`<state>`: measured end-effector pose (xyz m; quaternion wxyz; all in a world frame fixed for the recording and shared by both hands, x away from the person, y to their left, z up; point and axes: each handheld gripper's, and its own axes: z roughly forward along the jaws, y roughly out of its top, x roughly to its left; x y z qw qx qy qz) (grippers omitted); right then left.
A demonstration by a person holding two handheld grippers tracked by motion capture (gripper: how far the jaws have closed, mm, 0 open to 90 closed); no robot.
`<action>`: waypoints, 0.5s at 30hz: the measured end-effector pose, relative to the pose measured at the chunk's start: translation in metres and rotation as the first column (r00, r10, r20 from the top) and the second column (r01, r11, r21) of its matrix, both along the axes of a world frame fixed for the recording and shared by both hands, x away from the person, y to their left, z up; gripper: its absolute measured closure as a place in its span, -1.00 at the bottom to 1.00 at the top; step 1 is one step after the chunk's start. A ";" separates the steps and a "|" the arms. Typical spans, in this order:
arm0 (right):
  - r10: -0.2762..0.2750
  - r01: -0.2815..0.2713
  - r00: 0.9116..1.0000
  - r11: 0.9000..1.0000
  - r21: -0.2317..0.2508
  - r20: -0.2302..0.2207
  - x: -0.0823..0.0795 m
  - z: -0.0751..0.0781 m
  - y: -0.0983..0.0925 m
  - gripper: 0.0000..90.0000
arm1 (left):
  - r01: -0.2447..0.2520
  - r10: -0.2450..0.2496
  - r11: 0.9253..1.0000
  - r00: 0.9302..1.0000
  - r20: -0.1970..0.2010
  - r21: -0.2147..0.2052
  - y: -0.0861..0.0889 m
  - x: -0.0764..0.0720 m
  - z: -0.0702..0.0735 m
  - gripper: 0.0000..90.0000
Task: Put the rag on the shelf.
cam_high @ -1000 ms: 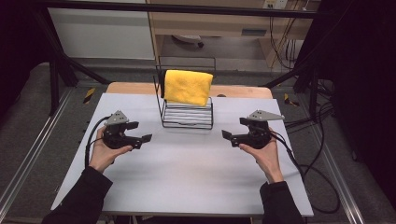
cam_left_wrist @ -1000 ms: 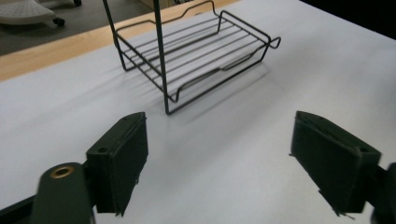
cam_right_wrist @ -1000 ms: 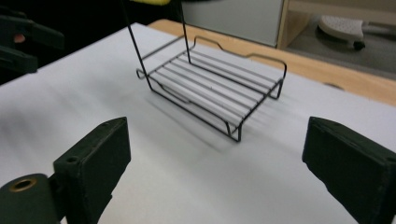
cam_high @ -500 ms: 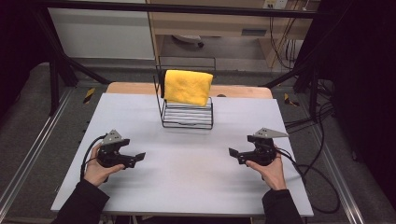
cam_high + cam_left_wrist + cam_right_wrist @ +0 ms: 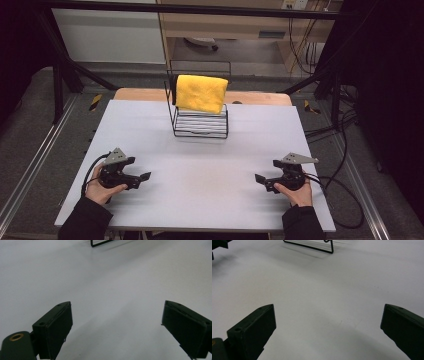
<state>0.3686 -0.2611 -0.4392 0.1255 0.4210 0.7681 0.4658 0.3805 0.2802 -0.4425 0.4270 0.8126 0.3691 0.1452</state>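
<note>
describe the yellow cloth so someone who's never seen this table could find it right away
Start at the white table and look to its far edge, midway across, where a black wire rack stands. The yellow cloth is folded and draped over the rack's top. It is the single brightly coloured, soft thing there, well away from both black grippers near the person.

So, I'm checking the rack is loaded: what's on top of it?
A folded yellow cloth drapes over the black wire rack. The top rail under it is covered, so how it hangs can't be seen.
</note>
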 end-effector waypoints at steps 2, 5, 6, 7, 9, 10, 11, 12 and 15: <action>0.007 -0.007 1.000 1.000 0.004 0.008 -0.004 -0.003 -0.004 -0.98 | 0.001 -0.001 1.000 1.000 0.003 0.000 0.000 -0.001 -0.002 -0.79; 0.001 -0.001 1.000 1.000 0.001 0.013 -0.006 -0.006 -0.006 -0.98 | 0.007 -0.007 1.000 1.000 0.003 0.007 0.001 -0.003 -0.004 -0.79; 0.000 0.000 1.000 1.000 0.000 0.008 -0.007 -0.007 -0.006 -0.98 | 0.005 -0.005 1.000 1.000 0.004 0.004 0.002 -0.003 -0.004 -0.79; 0.000 0.000 1.000 1.000 0.000 0.008 -0.007 -0.007 -0.006 -0.98 | 0.004 -0.004 1.000 1.000 0.006 0.003 0.002 -0.004 -0.004 -0.79; 0.008 -0.008 1.000 1.000 -0.014 0.001 -0.009 -0.010 -0.006 -0.98 | 0.006 -0.006 1.000 1.000 0.007 0.000 0.003 -0.004 -0.004 -0.79; 0.005 -0.005 1.000 1.000 -0.018 0.004 -0.009 -0.010 -0.006 -0.98 | 0.007 -0.007 1.000 1.000 0.006 0.000 0.002 -0.004 -0.004 -0.79; 0.005 -0.005 1.000 1.000 -0.018 0.004 -0.009 -0.010 -0.006 -0.98 | 0.007 -0.007 1.000 1.000 0.002 0.001 0.002 -0.004 -0.005 -0.79; 0.005 -0.005 1.000 1.000 -0.011 0.001 -0.009 -0.010 -0.007 -0.98 | 0.009 -0.009 1.000 1.000 0.003 0.008 0.002 -0.004 -0.005 -0.79; 0.005 -0.004 1.000 1.000 -0.010 0.004 -0.009 -0.010 -0.008 -0.98 | 0.008 -0.008 1.000 1.000 0.001 0.004 0.002 -0.004 -0.006 -0.79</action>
